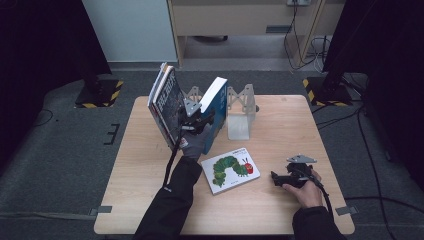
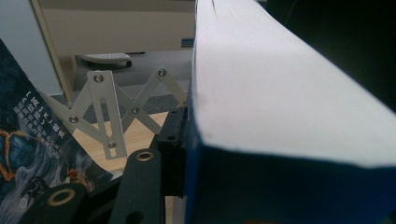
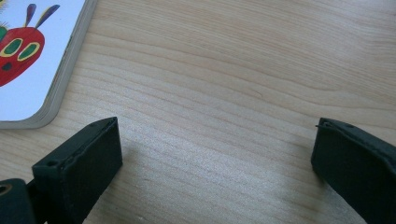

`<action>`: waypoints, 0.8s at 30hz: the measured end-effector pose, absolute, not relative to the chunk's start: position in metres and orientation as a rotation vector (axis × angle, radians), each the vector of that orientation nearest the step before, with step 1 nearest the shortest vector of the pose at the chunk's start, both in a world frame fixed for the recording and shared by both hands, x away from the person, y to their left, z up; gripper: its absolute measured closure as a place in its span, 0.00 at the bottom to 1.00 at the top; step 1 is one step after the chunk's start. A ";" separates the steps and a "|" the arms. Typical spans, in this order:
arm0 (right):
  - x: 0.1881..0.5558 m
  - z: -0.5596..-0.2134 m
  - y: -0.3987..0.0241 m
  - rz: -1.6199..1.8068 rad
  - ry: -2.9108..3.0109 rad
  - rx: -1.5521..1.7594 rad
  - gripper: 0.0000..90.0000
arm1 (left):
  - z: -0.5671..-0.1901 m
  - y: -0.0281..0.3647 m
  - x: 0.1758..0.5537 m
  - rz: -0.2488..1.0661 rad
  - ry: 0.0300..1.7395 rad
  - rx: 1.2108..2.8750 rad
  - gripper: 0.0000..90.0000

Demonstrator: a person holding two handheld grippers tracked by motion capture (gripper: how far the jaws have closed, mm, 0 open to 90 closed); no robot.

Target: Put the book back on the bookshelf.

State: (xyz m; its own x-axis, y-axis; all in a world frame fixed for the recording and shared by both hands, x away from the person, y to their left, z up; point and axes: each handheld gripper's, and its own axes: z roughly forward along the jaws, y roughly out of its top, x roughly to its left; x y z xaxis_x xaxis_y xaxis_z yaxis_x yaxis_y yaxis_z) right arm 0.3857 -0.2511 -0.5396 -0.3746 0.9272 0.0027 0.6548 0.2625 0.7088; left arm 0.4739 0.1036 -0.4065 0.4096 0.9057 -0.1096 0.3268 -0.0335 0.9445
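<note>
A thick blue book (image 1: pixel 216 106) with white page edges (image 2: pixel 280 93) stands tilted at the back middle of the table, in an expanding metal book rack (image 1: pixel 240 112). My left gripper (image 1: pixel 200 120) is shut on it; one black jaw presses its left cover and the other is hidden behind the book. Dark-covered books (image 1: pixel 165 102) lean to its left. A white caterpillar board book (image 1: pixel 231 170) lies flat near the front. My right gripper (image 1: pixel 277 179) rests low on the table to that book's right, open over bare wood (image 3: pixel 215 149), with the caterpillar book's corner (image 3: pixel 32 56) at upper left.
The wooden table (image 1: pixel 280 130) has bare room on its right and left sides. The rack's scissor links (image 2: pixel 121 107) show behind the dark book cover (image 2: pixel 28 154). Stands with striped bases (image 1: pixel 100 92) and cables (image 1: pixel 365 140) lie on the floor around the table.
</note>
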 end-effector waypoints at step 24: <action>0.386 -0.540 -0.251 0.884 2.123 1.435 0.02 | -0.421 0.118 0.447 0.707 1.085 1.588 0.66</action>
State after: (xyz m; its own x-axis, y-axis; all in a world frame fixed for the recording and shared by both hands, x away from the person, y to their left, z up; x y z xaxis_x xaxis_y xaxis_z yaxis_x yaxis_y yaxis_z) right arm 0.3858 -0.2510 -0.5395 -0.3739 0.9275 0.0025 0.6552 0.2622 0.7085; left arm 0.4466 0.1182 -0.4215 0.4163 0.9057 -0.0796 0.2926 -0.0506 0.9549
